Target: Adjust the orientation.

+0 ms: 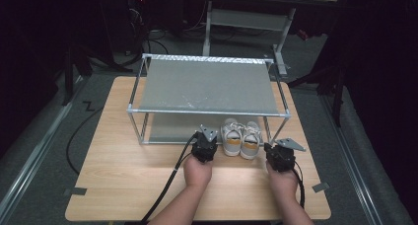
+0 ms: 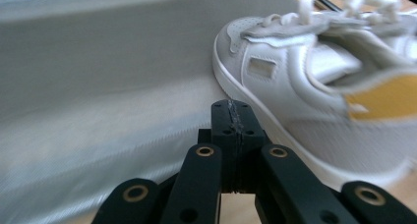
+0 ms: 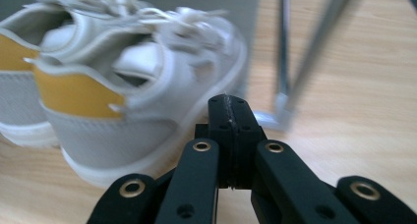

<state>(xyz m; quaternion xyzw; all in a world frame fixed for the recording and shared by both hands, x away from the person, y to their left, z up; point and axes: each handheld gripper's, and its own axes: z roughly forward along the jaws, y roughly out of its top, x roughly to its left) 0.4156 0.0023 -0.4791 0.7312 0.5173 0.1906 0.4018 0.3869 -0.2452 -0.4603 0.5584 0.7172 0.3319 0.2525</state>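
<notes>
A pair of white sneakers (image 1: 241, 138) with yellow heel patches stands at the front of the rack's lower shelf, heels toward me. My left gripper (image 1: 201, 137) sits just left of the pair, jaws shut and empty; in the left gripper view its tips (image 2: 231, 108) are beside the left sneaker (image 2: 314, 86). My right gripper (image 1: 268, 150) is just right of the pair, also shut with nothing in it. In the right gripper view its tips (image 3: 230, 106) point past the right sneaker (image 3: 133, 81) toward the rack's front leg (image 3: 285, 62).
A two-tier metal rack (image 1: 207, 84) with grey fabric shelves stands at the back of the wooden table (image 1: 123, 175). Black cables trail from both grippers toward the table's front edge. Another table frame stands beyond on the grey floor.
</notes>
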